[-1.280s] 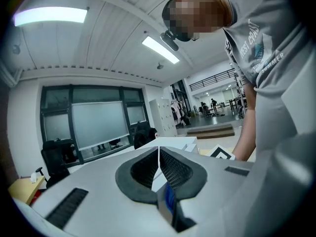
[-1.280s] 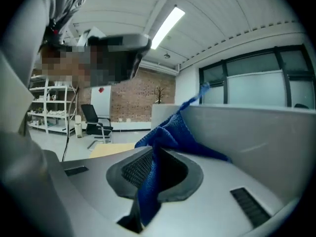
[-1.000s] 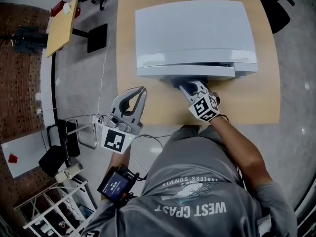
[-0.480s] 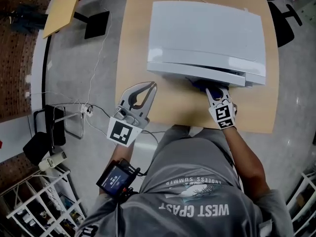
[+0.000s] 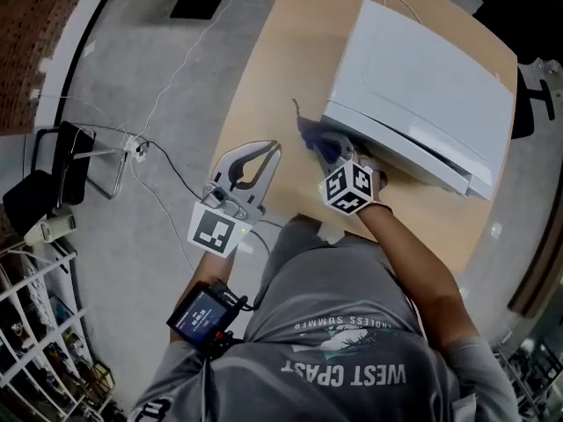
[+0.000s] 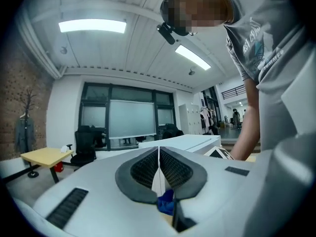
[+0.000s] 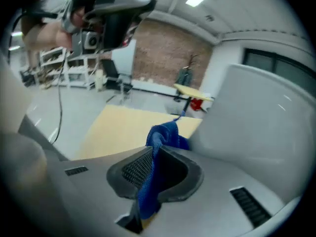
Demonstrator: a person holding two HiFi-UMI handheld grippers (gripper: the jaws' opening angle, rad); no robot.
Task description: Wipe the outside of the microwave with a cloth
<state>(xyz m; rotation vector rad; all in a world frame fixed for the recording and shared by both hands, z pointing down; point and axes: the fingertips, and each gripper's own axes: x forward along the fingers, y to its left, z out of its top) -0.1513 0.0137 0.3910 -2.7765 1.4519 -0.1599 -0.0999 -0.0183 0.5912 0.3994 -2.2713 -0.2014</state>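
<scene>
The right gripper [image 5: 334, 154] is clamped on the blue cloth [image 7: 150, 179]. Its own view shows the fabric pinched between the two pads and bunching out past the tips in a loose wad. That wad lies against a lower front corner of the microwave [image 5: 431, 86], at the end nearest the open stretch of table [image 5: 268, 77]. From this I judge the wipe to be working along the front face, toward or around that corner. The gripper tilts downward, which puts cloth rather than hard jaw tips against the white casing (a sensible way to spare the finish). Gripping the cloth by one fold leaves enough slack ahead of the jaws to drag over the surface.

The left gripper [image 5: 264, 150] hangs by the table's near edge, apart from the microwave and pointing roughly level. Its pads meet tip to tip with nothing pressed between them. A scrap of blue shows low in the gap behind them in its own view. That is probably the cloth seen beyond, not something held, though the patch is small. Held there, the gripper is out of the wiping path and free to steady the microwave if it slides.

Judging by where the cloth sits, the top and the sides are likely yet to come.
</scene>
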